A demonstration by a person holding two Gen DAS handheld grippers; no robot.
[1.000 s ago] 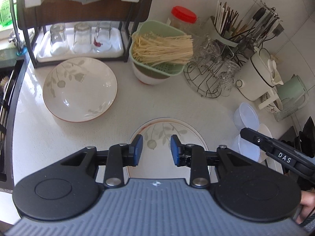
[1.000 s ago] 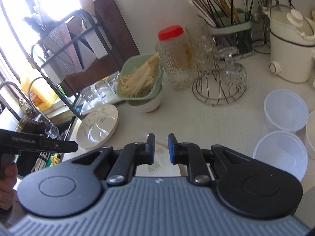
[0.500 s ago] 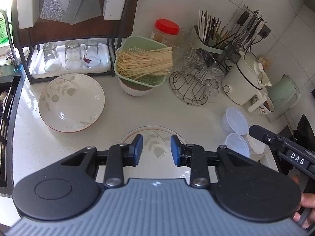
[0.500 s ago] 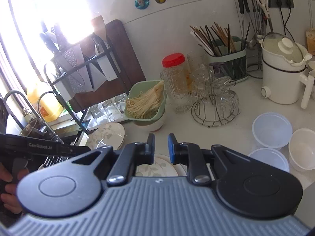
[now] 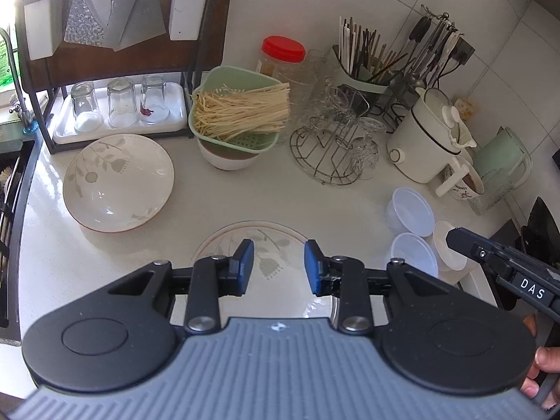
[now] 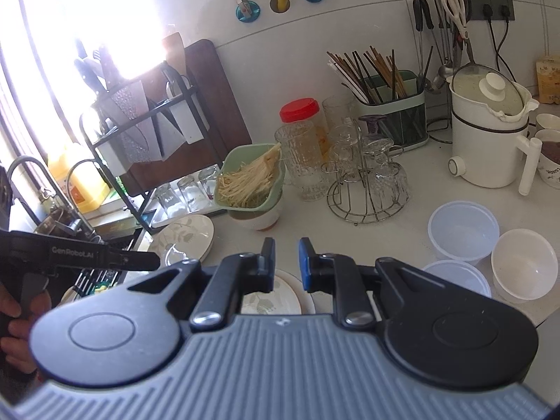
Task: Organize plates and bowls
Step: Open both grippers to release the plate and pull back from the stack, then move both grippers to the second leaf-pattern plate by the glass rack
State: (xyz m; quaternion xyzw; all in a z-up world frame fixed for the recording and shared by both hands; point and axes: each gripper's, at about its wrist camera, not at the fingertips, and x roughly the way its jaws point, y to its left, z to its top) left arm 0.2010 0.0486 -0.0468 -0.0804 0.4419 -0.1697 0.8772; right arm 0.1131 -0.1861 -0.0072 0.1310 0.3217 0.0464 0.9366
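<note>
Two leaf-patterned plates lie on the white counter. The far plate [image 5: 118, 182] sits at the left by the rack; it also shows in the right wrist view [image 6: 183, 238]. The near plate [image 5: 266, 245] lies under my left gripper [image 5: 279, 266], which is open and empty above it. My right gripper [image 6: 286, 266] is open and empty above the same near plate [image 6: 276, 297]. Two clear plastic bowls [image 6: 463, 232] [image 6: 455, 274] and a white bowl [image 6: 523, 267] stand at the right.
A green strainer of noodles [image 5: 238, 115] sits on a bowl. A wire glass rack [image 5: 332, 147], a red-lidded jar [image 5: 283, 56], a utensil holder [image 6: 392, 112], a white kettle [image 6: 486, 140] and a tray of glasses [image 5: 119, 108] line the back. The sink [image 5: 10, 210] is at the left.
Both grippers have risen and pulled back from the counter, so more of it shows. The jaws of both stand as before.
</note>
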